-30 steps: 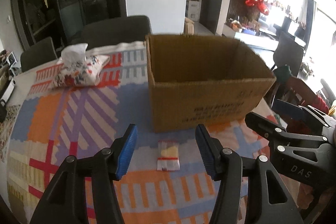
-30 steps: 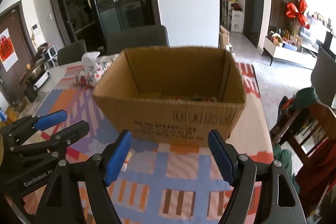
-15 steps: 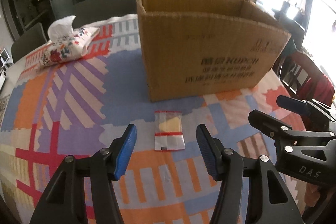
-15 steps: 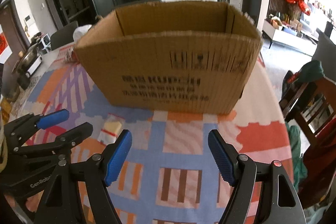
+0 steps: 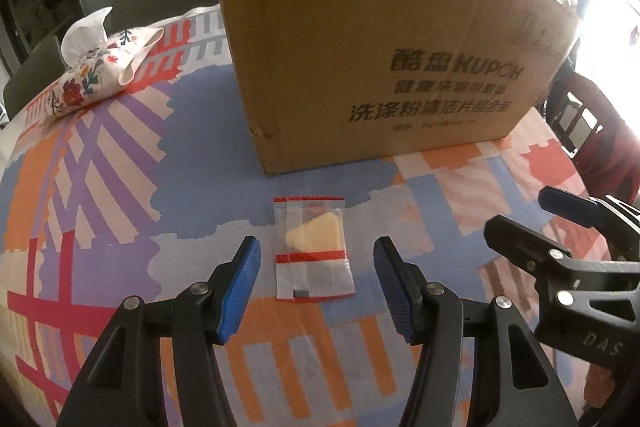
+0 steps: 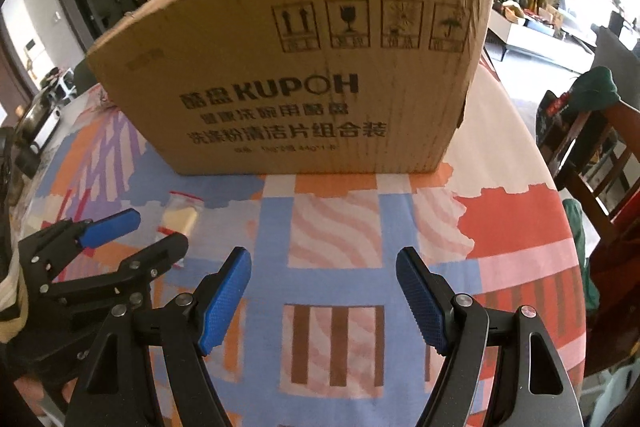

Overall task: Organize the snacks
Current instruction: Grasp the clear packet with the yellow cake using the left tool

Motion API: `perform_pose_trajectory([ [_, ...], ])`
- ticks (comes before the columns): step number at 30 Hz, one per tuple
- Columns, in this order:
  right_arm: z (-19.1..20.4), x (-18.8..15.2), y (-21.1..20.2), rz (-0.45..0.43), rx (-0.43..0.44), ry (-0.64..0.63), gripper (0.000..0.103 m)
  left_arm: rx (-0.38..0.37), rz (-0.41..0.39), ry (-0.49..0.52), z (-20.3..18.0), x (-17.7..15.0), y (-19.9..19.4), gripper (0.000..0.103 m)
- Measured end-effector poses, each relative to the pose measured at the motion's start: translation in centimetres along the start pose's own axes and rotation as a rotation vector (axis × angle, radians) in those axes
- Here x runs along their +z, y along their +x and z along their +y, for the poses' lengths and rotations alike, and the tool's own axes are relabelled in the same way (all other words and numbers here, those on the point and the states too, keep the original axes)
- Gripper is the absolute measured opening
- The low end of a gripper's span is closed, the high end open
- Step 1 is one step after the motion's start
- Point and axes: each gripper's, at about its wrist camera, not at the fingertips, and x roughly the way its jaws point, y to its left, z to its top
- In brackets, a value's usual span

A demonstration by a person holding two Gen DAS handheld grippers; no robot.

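Brown corrugated cardboard box (image 5: pixel 372 59): interior hidden behind its printed front wall, top edge cut off in the left wrist view. Clear red-striped snack packet (image 6: pixel 181 217) before the box: lower end hidden behind the black left gripper (image 6: pixel 134 233) in the right wrist view.

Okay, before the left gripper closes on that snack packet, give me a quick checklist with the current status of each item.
1. Snack packet lies flat between the left gripper's open jaws: ok.
2. Pads touching the packet: not yet.
3. Right gripper open, empty, away from the packet: ok.
4. Cardboard box upright just behind the packet: ok.
5. Room inside the box: cannot tell.
6. Tissue pouch out of the way: ok.
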Motion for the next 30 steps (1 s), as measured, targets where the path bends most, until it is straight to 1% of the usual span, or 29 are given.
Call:
perform_pose_trajectory([
  [2,0.0,0.0,0.4,0.007,-0.003,0.003,0.076,0.013,0.009,-0.005,0.0,-0.1,0.5,0.057],
  [6,-0.2,0.0,0.9,0.016,-0.001,0.01,0.076,0.021,0.019,-0.003,-0.2,-0.2,1.0,0.05],
  [9,-0.4,0.0,1.1,0.022,-0.001,0.011,0.076,0.016,0.028,-0.009,-0.2,-0.2,1.3,0.041],
  [11,-0.4,0.0,1.2,0.024,0.0,0.009,0.076,0.012,0.026,-0.013,-0.2,-0.2,1.3,0.04],
  [13,-0.3,0.0,1.2,0.023,-0.003,0.005,0.076,-0.001,0.026,-0.02,-0.1,-0.1,1.2,0.037],
  [21,0.3,0.0,0.8,0.022,0.009,-0.015,0.076,-0.022,0.001,-0.04,-0.3,-0.5,-0.3,0.035],
  [30,0.8,0.0,-1.7,-0.015,0.014,-0.051,0.076,-0.035,-0.058,-0.085,0.1,-0.3,-3.5,0.035],
])
